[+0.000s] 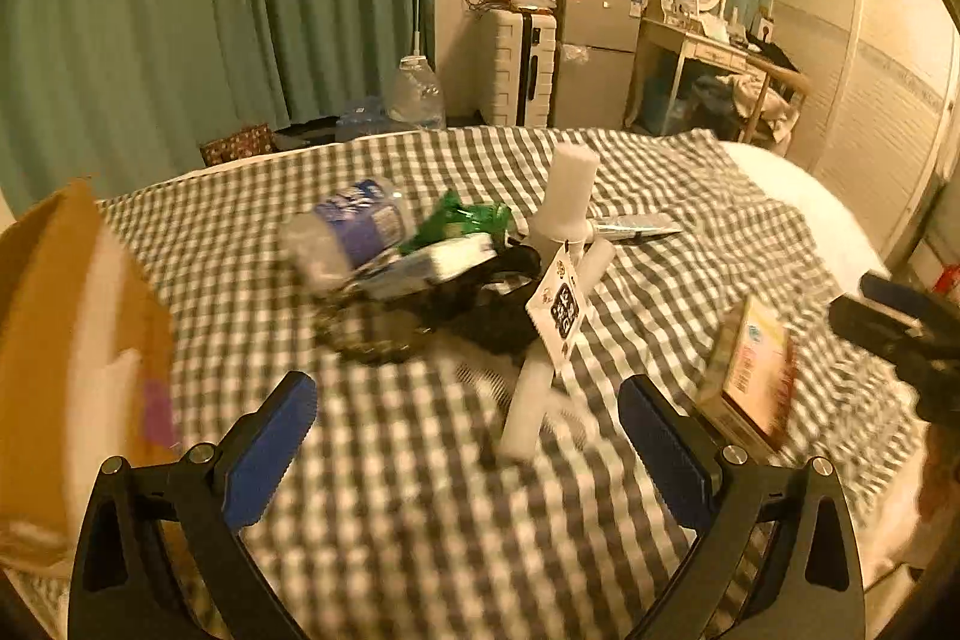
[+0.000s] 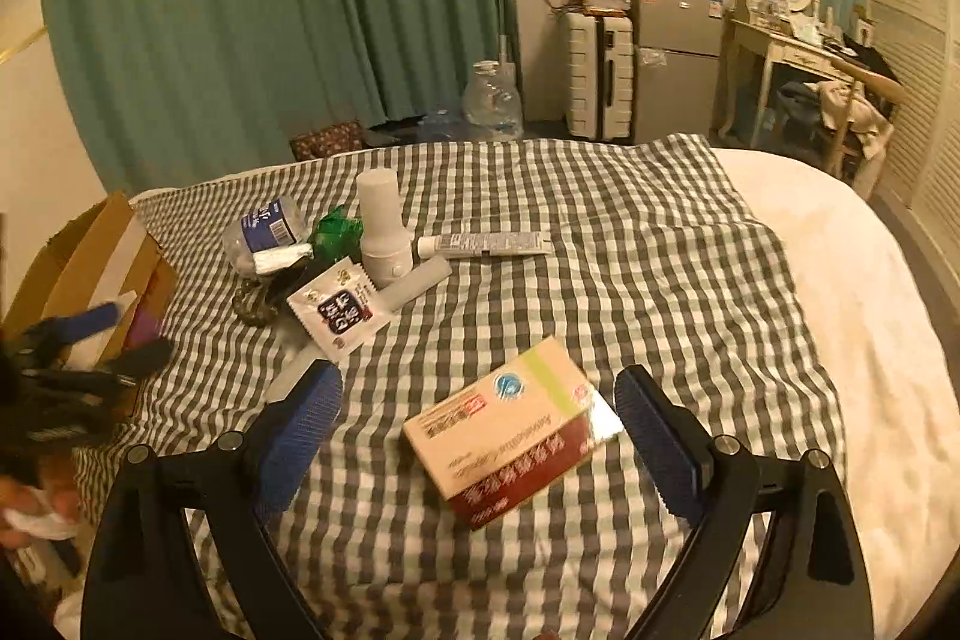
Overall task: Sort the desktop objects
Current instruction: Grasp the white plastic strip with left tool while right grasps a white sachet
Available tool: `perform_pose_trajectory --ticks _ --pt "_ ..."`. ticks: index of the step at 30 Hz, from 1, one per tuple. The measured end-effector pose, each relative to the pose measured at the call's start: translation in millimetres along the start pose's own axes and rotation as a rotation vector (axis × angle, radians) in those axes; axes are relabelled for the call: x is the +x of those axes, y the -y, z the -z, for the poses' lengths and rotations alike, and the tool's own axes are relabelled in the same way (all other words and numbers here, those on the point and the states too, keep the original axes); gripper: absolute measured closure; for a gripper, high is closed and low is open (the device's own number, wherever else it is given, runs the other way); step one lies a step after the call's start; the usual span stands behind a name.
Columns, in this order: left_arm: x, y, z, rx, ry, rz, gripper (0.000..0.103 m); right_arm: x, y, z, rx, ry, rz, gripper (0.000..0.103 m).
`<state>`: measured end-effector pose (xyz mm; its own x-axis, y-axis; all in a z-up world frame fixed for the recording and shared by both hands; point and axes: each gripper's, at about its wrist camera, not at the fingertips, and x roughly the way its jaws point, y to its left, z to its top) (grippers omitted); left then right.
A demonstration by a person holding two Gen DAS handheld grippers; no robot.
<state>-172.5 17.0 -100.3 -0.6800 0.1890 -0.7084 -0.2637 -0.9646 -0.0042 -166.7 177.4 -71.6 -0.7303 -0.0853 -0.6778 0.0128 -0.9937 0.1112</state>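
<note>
A pile of objects lies on a checked cloth [image 2: 630, 244]: a plastic bottle [image 2: 264, 229], a green wrapper [image 2: 336, 232], a white upright bottle [image 2: 384, 232], a tube [image 2: 486, 244], a white sachet [image 2: 339, 310] and a white stick [image 1: 528, 400]. A medicine box [image 2: 510, 430] lies between the fingers of my open right gripper [image 2: 474, 430], untouched. My left gripper [image 1: 468, 436] is open and empty above the cloth, near the white stick. The box also shows in the left wrist view [image 1: 750, 370].
An open cardboard box [image 1: 66, 352] stands at the left edge of the cloth. A white bed surface [image 2: 870, 310] extends to the right. Curtains, a suitcase, a fridge and a desk stand behind.
</note>
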Motion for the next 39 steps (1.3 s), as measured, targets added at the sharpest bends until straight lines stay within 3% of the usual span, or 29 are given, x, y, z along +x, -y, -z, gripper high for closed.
perform_pose_trajectory --ticks 3,5,7,10,15,17,18,21,27,28,29,31,33,34,37,38,39 --pt "37 15 4 0.017 -0.05 0.014 0.01 16 5 -5 -0.026 0.011 -0.021 0.01" --pt "54 19 7 0.01 -0.083 0.011 0.026 29 7 -8 -0.027 0.006 -0.05 0.01" --pt "68 22 9 -0.002 -0.119 0.004 0.034 43 8 -16 -0.039 -0.006 -0.085 0.01" --pt "81 23 16 0.019 -0.17 0.003 0.036 58 2 -25 -0.077 -0.009 -0.145 0.01" --pt "87 1 21 -0.065 -0.184 0.094 0.043 87 -32 -38 -0.215 -0.027 -0.284 0.01" --pt "84 -4 23 -0.076 -0.179 0.123 0.059 101 -49 -37 -0.274 -0.055 -0.318 0.01" --pt "82 -6 24 -0.075 -0.179 0.141 0.062 109 -58 -36 -0.309 -0.071 -0.318 0.011" --pt "81 -6 26 -0.062 -0.183 0.148 0.062 127 -78 -29 -0.383 -0.099 -0.308 0.019" --pt "81 -6 27 -0.045 -0.184 0.151 0.062 163 -93 -21 -0.424 -0.202 -0.299 0.019" --pt "81 -6 27 -0.042 -0.185 0.15 0.062 167 -94 -22 -0.428 -0.214 -0.299 0.022" --pt "81 -5 26 -0.034 -0.183 0.144 0.063 170 -95 -22 -0.428 -0.222 -0.298 0.037" --pt "79 -3 26 -0.017 -0.178 0.136 0.065 172 -95 -22 -0.425 -0.229 -0.278 0.049" --pt "80 -1 24 -0.01 -0.178 0.13 0.071 168 -90 -22 -0.41 -0.216 -0.279 0.069" --pt "77 -1 25 0.0 -0.177 0.127 0.079 163 -87 -23 -0.403 -0.208 -0.288 0.071" --pt "74 3 22 0.024 -0.179 0.124 0.085 145 -72 -21 -0.391 -0.186 -0.262 0.079" --pt "73 5 22 0.03 -0.179 0.122 0.088 138 -65 -20 -0.383 -0.182 -0.263 0.096" --pt "71 6 22 0.035 -0.175 0.113 0.089 131 -58 -20 -0.371 -0.178 -0.256 0.097"
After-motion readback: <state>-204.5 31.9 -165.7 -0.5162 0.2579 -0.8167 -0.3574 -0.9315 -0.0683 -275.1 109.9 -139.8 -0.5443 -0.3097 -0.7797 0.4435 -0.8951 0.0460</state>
